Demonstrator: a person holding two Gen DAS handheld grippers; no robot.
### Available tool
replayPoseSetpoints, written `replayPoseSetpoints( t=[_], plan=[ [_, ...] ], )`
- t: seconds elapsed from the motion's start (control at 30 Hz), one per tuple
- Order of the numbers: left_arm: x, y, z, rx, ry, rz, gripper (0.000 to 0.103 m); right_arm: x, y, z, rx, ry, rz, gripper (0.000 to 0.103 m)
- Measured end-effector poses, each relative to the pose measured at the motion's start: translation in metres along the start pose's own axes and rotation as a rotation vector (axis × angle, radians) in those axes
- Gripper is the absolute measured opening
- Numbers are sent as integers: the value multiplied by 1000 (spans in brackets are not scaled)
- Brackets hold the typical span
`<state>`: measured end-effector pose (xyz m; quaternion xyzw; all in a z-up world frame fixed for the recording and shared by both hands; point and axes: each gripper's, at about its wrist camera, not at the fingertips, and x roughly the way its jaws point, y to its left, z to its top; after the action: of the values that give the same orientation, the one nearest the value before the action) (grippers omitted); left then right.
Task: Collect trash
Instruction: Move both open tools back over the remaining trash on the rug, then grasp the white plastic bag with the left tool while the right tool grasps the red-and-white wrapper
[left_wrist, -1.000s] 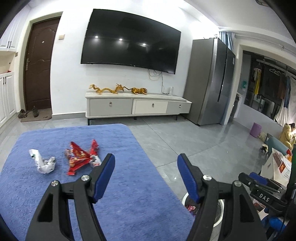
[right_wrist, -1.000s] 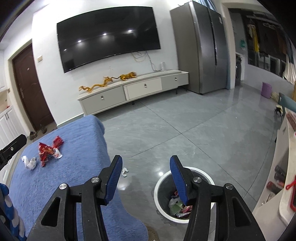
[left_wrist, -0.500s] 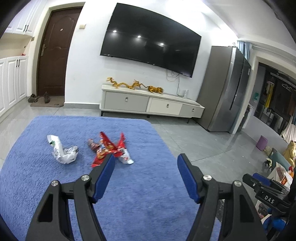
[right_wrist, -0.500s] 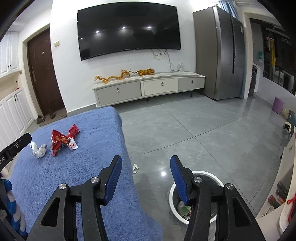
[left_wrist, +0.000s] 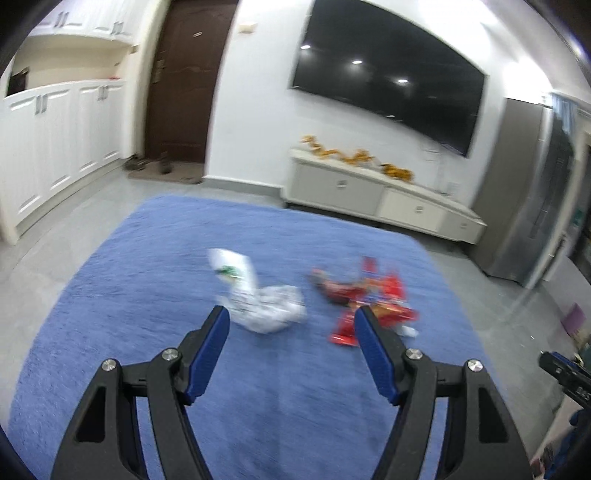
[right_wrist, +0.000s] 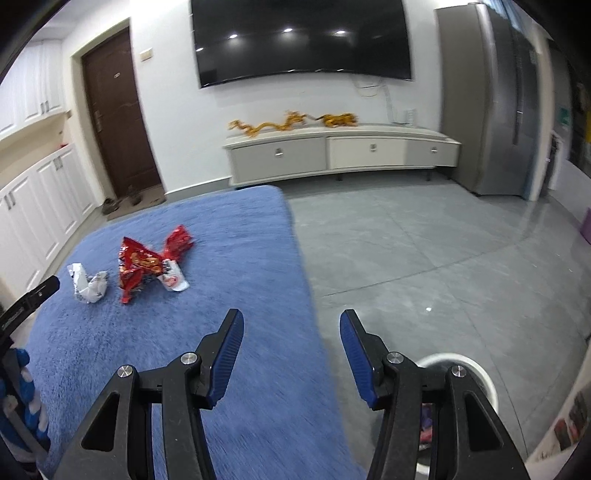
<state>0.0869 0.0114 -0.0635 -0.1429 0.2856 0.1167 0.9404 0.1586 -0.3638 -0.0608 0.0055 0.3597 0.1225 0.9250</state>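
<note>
Blue-padded jaws on both the left gripper (left_wrist: 291, 321) and right gripper (right_wrist: 291, 325) hang open and empty, since the white wrapper (left_wrist: 264, 308) and red wrapper (left_wrist: 364, 297) lie mid-frame on the blue rug (left_wrist: 147, 280), ungrabbed.

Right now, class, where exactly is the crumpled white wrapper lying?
The crumpled white wrapper lies on the blue rug, left of the red wrapper in both wrist views, just beyond the open left gripper.

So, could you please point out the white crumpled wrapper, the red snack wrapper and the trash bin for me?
white crumpled wrapper (left_wrist: 267, 308), left wrist view, on its crumpled lower body.
red snack wrapper (right_wrist: 138, 264), right wrist view, on its printed middle.
trash bin (right_wrist: 480, 374), right wrist view, on its white rim.
</note>
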Motion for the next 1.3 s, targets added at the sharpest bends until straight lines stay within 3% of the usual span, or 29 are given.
replayPoseSetpoints(
  t=[0.23, 0.67, 0.77, 0.87, 0.97, 1.3],
  plan=[
    [50, 30, 20, -26, 34, 94, 68, 63, 40, 31, -58, 46, 146, 52],
    [111, 42, 17, -45, 129, 30, 67, 148, 108, 55, -133, 125, 314, 52],
    [115, 40, 15, -36, 145, -2, 58, 164, 113, 55, -127, 156, 317, 49],
    [123, 40, 17, -39, 169, -37, 43, 173, 115, 52, -137, 187, 313, 30],
    [125, 40, 18, -50, 179, -63, 34, 173, 114, 48, -143, 190, 323, 22],
    [106, 22, 9, 0, 164, -75, 26, 139, 79, 37, -91, 155, 274, 21]
  ],
)
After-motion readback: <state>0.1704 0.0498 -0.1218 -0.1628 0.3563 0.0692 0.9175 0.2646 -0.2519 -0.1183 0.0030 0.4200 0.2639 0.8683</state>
